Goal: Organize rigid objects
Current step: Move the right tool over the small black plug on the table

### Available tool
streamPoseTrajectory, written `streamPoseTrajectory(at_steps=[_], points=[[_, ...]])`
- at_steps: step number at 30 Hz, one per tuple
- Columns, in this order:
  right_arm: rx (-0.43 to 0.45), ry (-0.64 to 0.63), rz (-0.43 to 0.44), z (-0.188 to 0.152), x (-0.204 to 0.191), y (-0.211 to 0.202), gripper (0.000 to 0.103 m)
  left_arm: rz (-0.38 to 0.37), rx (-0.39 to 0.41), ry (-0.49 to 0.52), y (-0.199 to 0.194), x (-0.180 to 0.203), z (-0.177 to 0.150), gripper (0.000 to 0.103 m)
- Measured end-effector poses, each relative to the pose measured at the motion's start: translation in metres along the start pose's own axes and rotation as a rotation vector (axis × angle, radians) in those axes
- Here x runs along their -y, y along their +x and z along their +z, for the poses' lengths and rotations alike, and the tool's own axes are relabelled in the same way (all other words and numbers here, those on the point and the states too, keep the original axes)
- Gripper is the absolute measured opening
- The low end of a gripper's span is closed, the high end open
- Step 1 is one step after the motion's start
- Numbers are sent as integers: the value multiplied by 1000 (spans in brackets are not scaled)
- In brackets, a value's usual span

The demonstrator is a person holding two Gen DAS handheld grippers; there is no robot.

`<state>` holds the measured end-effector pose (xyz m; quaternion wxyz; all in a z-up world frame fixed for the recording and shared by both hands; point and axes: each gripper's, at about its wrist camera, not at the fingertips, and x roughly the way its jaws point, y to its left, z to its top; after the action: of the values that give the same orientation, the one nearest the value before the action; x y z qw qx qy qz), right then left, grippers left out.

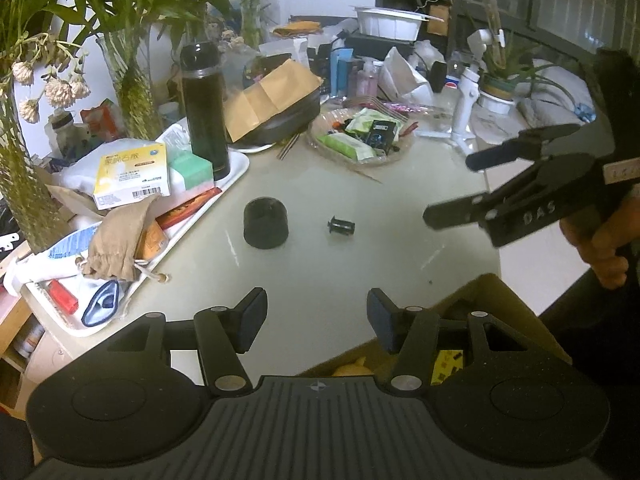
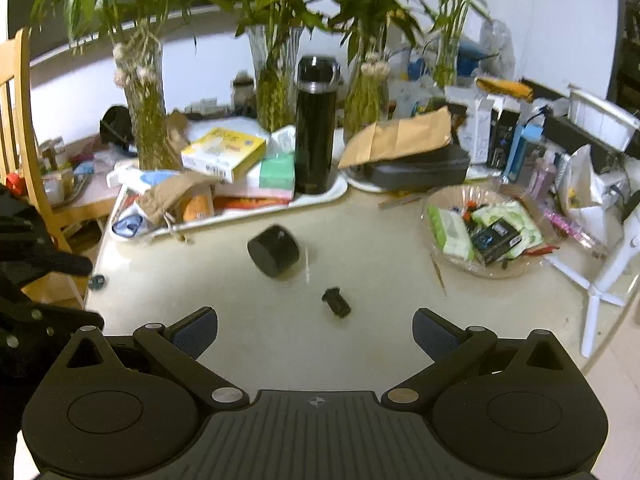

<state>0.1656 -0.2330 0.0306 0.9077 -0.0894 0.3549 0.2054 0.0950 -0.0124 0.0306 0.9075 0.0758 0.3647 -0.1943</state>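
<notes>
Beyond our right gripper (image 2: 315,330), fingers apart and empty, the small black flanged plastic spool (image 2: 336,302) lies nearest, axis slanting far-left to near-right.

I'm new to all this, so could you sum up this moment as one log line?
left gripper: open, empty | right gripper: open, empty | black cylinder, small black spool: loose on table | cardboard box: near edge

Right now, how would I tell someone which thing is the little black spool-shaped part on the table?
Start at the tall black thermos standing on the white tray, then come toward the camera onto the bare tabletop. Two black things lie there; pass the squat black cylinder. The small black spool-shaped part lies nearer, much smaller, on its side, with a flared rim at one end.
</notes>
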Motion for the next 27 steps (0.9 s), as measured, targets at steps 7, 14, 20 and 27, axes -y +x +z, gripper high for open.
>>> streamPoseTrajectory(at_steps=[7, 14, 20, 27], points=[[-46, -19, 17, -2, 10, 20, 103, 5, -6, -31, 11, -8, 2, 54], [-77, -18, 73, 6, 20, 39, 103, 15, 1, -54, 24, -19, 13, 54], [-84, -72, 76, 10, 20, 56, 103, 37, 8, -67, 38, -28, 23, 54], [-92, -106, 92, 8, 24, 77, 102, 58, 1, -107, 49, -44, 25, 54]])
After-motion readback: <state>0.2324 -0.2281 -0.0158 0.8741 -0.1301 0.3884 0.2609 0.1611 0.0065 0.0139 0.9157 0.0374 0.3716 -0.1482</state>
